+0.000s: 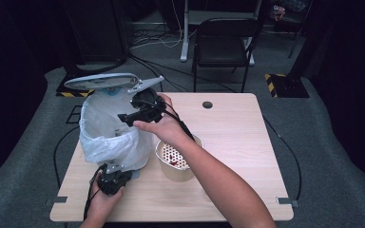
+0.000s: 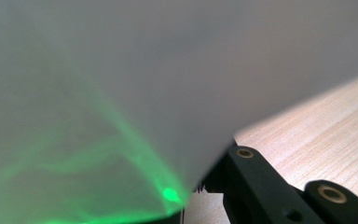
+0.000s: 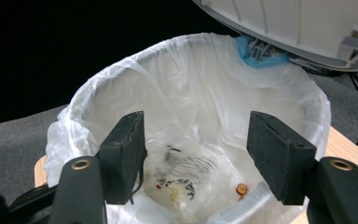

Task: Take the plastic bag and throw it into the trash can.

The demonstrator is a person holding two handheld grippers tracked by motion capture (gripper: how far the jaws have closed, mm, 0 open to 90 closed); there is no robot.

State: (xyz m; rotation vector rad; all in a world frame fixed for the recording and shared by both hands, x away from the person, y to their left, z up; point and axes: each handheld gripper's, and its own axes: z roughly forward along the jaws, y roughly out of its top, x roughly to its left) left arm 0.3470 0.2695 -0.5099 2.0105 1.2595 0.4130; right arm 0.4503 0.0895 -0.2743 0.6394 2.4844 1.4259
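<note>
A bin lined with a white plastic bag (image 1: 109, 137) stands on the table's left side, its grey lid (image 1: 102, 81) raised. My right gripper (image 1: 123, 118) hovers over the bin's mouth. In the right gripper view it (image 3: 196, 137) is open, with nothing between its pads, above the bag (image 3: 191, 84). A striped wrapper (image 3: 179, 172) and a small brown round piece (image 3: 241, 189) lie at the bottom. My left gripper (image 1: 111, 176) sits low at the bin's base near the front edge. One of its fingers (image 2: 256, 182) shows beside the bag (image 2: 121, 93), which hides the other.
A beige perforated basket (image 1: 176, 175) holding small red pieces (image 1: 171, 159) stands just right of the bin, under my right forearm. The wooden table (image 1: 247, 142) has bare room on its right half. A black chair (image 1: 223, 42) stands beyond the far edge.
</note>
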